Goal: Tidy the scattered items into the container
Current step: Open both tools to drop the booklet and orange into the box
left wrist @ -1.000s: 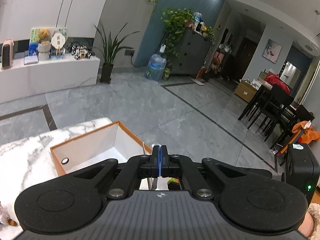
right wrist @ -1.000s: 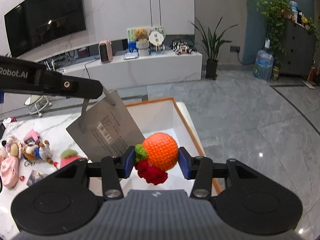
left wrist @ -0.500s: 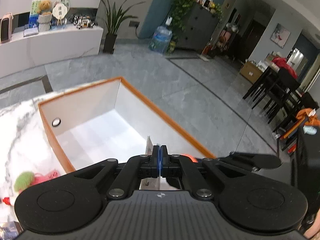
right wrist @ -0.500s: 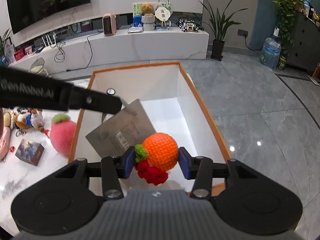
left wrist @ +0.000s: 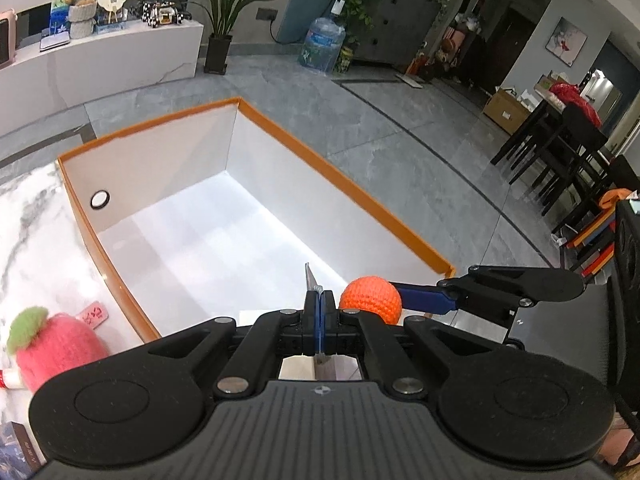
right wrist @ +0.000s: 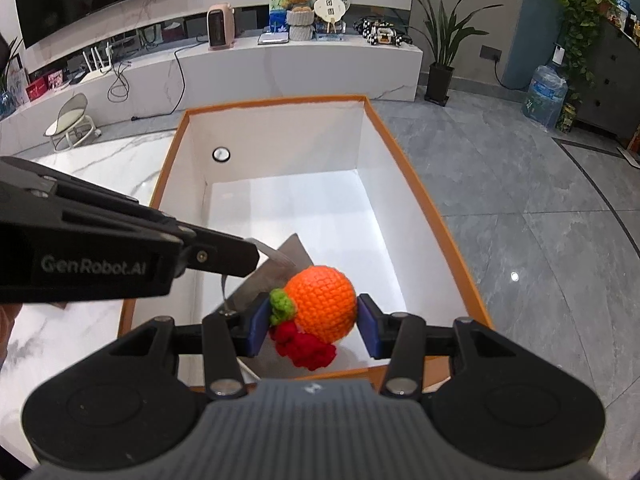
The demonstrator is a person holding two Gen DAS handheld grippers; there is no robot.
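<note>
An orange-rimmed white box (left wrist: pixel 344 176) stands open on the marble table; it also shows in the right wrist view (right wrist: pixel 404 148). My left gripper (left wrist: pixel 319 300) is shut on a thin grey card (right wrist: pixel 276 268), held edge-on (left wrist: pixel 309 278) over the box's near end. My right gripper (right wrist: pixel 314 320) is shut on an orange crochet ball (right wrist: pixel 324 302) with a green and red tuft, held over the box's near end beside the card. The ball also shows in the left wrist view (left wrist: pixel 370 298). The box floor looks bare.
A pink plush strawberry (left wrist: pixel 56 348) and a small pink tag (left wrist: pixel 93 314) lie on the marble table (left wrist: pixel 32 248) left of the box. A dark booklet (left wrist: pixel 16 456) lies at the near left corner. The table edge and grey floor (right wrist: pixel 540 216) lie right of the box.
Both grippers have come down and closer over the box's near end. The card and the ball now hang inside the box opening, close together.
</note>
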